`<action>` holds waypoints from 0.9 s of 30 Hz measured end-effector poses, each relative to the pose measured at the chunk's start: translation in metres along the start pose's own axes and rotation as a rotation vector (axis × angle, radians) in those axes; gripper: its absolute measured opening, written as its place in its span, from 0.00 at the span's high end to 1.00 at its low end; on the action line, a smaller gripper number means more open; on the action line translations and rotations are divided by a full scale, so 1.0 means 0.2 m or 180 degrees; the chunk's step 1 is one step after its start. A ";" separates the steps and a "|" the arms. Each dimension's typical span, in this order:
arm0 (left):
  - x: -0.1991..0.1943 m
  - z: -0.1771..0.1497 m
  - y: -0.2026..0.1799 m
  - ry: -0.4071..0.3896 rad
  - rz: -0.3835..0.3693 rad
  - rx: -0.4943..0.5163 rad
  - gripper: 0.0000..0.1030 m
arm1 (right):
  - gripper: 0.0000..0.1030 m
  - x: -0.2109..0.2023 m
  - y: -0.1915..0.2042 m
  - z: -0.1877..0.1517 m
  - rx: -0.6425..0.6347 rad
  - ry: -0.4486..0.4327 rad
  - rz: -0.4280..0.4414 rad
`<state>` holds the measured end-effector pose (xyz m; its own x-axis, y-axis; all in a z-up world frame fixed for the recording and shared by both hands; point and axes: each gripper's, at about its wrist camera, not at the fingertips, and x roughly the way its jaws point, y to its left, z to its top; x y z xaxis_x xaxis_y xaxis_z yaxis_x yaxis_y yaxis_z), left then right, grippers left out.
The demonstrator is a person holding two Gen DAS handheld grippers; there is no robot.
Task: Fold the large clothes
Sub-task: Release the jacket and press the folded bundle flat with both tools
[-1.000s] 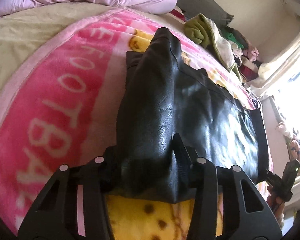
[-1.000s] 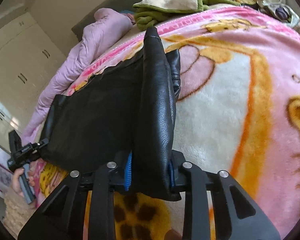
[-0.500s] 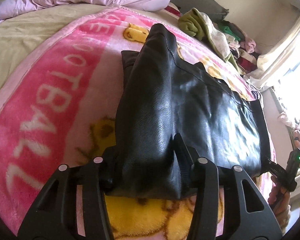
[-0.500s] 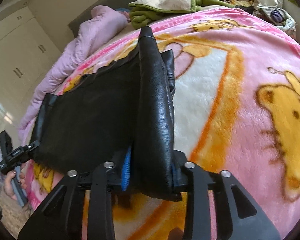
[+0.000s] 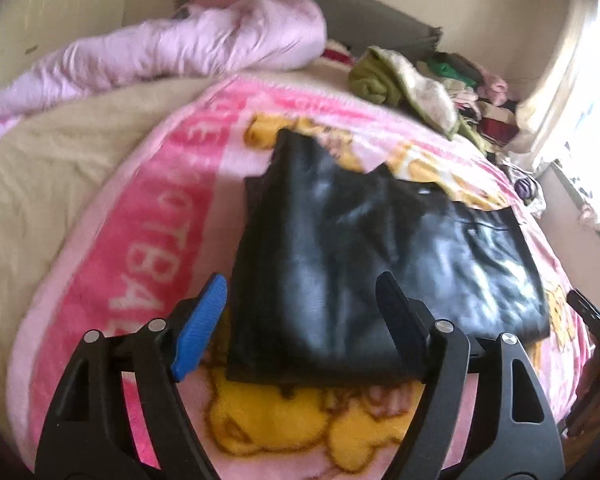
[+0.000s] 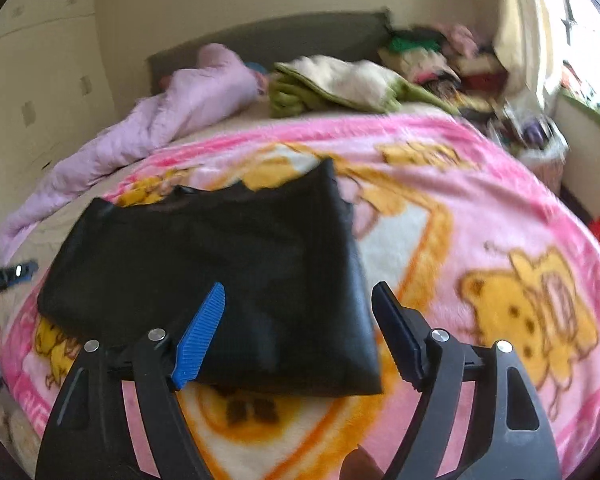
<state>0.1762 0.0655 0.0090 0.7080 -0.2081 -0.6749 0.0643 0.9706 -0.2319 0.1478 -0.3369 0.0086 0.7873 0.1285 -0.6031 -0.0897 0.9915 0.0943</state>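
Your left gripper and right gripper hover, fingers apart, over the folded black garment on the blanket. This fold looks done; next, regrip an edge or set it aside.

Bed bears pink blanket and black garment.

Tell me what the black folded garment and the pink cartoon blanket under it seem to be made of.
Black folded garment: probably leather or faux leather; smooth, with glossy highlights and soft creases. Which one, the look leaves open.
Pink cartoon blanket: plush fleece by its look; matte, fuzzy pile, soft-edged print.
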 end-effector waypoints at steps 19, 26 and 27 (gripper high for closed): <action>0.39 -0.29 -0.47 0.0602 -0.0062 0.0794 0.43 | 0.43 0.39 0.44 -0.14 -0.0775 0.0922 0.0200; 0.39 -0.31 -0.46 0.0530 -0.0070 0.0829 0.42 | 0.43 0.44 0.42 -0.18 -0.0723 0.0883 0.0203; 0.38 -0.30 -0.45 0.0525 -0.0096 0.0807 0.43 | 0.43 0.43 0.41 -0.17 -0.0721 0.0864 0.0237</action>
<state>0.1816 -0.0455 -0.0635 0.5807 -0.2339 -0.7798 0.2717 0.9586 -0.0852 0.1875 -0.2432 -0.0629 0.5854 0.1712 -0.7924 -0.2977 0.9546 -0.0137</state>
